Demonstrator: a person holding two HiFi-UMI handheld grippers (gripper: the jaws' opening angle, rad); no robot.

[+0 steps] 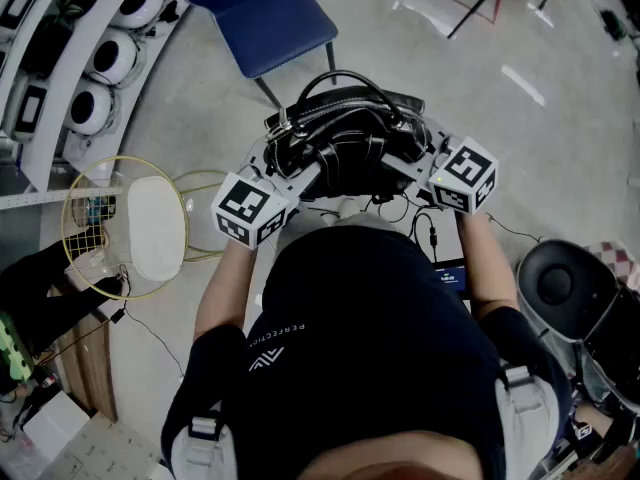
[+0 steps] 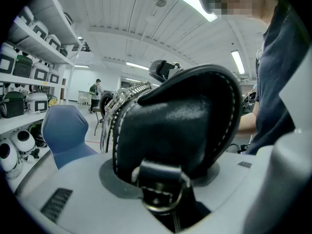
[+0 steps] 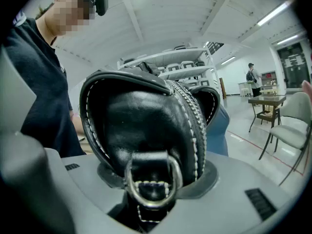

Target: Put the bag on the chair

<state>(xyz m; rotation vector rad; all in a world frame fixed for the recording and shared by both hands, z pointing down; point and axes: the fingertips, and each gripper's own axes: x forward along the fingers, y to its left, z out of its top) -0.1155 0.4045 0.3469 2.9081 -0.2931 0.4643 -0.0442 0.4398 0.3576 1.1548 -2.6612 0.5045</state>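
A black leather bag [image 1: 345, 138] with white stitching and looped handles hangs in the air in front of the person, held by its two ends. My left gripper [image 1: 292, 164] is shut on the bag's left end, where a strap buckle [image 2: 161, 182] sits between the jaws. My right gripper [image 1: 415, 151] is shut on the other end, around a metal ring [image 3: 151, 182]. The bag [image 2: 180, 126] fills the left gripper view, and the bag [image 3: 141, 126] fills the right gripper view too. A blue chair [image 1: 265, 18] stands just beyond the bag, its seat bare.
White shelves [image 1: 60, 58] with round white devices run along the left. A badminton racket [image 1: 125, 223] lies on the floor at the left. A black round stool [image 1: 560, 283] stands at the right, with cables near the person's feet. A table with pale chairs [image 3: 285, 126] stands further off.
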